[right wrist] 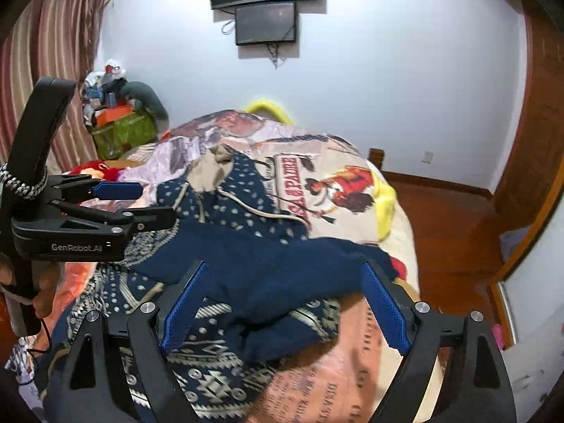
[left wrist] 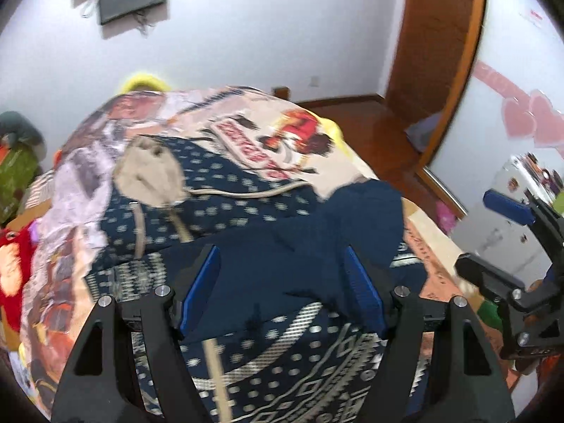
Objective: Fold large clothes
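A navy hoodie (left wrist: 246,218) with white dots and a cream pattern lies on the bed, hood with beige lining (left wrist: 151,172) at the far end. A plain navy sleeve (left wrist: 317,246) lies folded across its body. It also shows in the right wrist view (right wrist: 246,218). My left gripper (left wrist: 282,292) is open above the sleeve, holding nothing. My right gripper (right wrist: 282,299) is open above the sleeve's end, holding nothing. Each gripper shows in the other's view: the right one (left wrist: 493,239) at the right edge, the left one (right wrist: 148,204) at the left.
The bed has a printed cover (right wrist: 335,183) with cartoon figures. A green box with clutter (right wrist: 123,130) stands at the far left. Wooden floor (right wrist: 447,229) and a wooden door frame (left wrist: 437,53) lie to the right. Screens (right wrist: 266,0) hang on the wall.
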`<state>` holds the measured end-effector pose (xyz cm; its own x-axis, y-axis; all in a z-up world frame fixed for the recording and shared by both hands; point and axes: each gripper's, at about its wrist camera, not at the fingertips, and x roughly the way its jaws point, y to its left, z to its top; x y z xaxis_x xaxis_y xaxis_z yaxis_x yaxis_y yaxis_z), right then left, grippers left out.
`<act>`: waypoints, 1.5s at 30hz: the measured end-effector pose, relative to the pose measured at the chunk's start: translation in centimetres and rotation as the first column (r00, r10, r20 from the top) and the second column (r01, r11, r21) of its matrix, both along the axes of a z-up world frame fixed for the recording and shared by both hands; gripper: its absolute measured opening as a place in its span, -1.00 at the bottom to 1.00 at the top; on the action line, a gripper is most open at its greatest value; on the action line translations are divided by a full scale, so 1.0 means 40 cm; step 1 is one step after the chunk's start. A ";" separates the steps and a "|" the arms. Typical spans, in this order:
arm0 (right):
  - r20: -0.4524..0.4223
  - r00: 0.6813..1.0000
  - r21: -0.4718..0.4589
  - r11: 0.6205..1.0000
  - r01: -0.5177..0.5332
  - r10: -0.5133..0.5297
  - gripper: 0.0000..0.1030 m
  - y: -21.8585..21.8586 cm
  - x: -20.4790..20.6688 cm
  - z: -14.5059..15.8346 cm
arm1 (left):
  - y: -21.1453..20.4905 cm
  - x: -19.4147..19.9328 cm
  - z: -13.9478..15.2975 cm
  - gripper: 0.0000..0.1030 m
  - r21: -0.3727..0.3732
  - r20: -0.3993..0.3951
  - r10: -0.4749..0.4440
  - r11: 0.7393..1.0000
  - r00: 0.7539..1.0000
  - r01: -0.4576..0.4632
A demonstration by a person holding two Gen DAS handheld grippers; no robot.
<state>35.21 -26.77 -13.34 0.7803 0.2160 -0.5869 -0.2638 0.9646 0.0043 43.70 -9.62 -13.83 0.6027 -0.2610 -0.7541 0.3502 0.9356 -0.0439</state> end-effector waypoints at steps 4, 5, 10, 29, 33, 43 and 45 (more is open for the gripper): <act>0.055 0.993 0.009 0.994 0.106 -0.107 0.69 -0.084 -0.036 0.010 | -0.107 0.042 -0.050 0.40 0.008 -0.089 -0.087 0.996 0.992 0.088; 0.064 0.986 0.022 0.988 0.152 -0.153 0.72 -0.122 -0.048 0.014 | -0.137 0.051 -0.061 0.40 0.011 -0.105 -0.109 0.994 0.989 0.110; 0.035 0.951 0.088 0.948 0.305 -0.309 0.80 -0.264 -0.082 0.011 | -0.319 0.102 -0.117 0.40 0.064 -0.158 -0.215 0.972 0.964 0.227; -0.105 0.948 0.097 0.946 0.309 -0.299 0.81 -0.301 -0.054 -0.077 | -0.346 0.145 -0.045 -0.89 0.191 0.054 -0.175 0.968 0.983 0.162; -0.128 0.962 0.089 0.964 0.253 -0.240 0.81 -0.249 -0.018 -0.090 | -0.191 0.125 0.076 -0.90 0.108 0.138 -0.093 0.991 0.986 0.079; -0.219 0.970 0.047 0.992 0.121 -0.107 0.81 -0.076 0.096 -0.139 | 0.257 0.052 0.077 -0.90 0.078 0.177 0.154 0.982 0.972 -0.170; -0.234 0.969 0.033 0.995 0.095 -0.085 0.81 -0.043 0.116 -0.150 | 0.335 0.039 0.026 -0.90 0.052 0.121 0.187 0.980 0.975 -0.194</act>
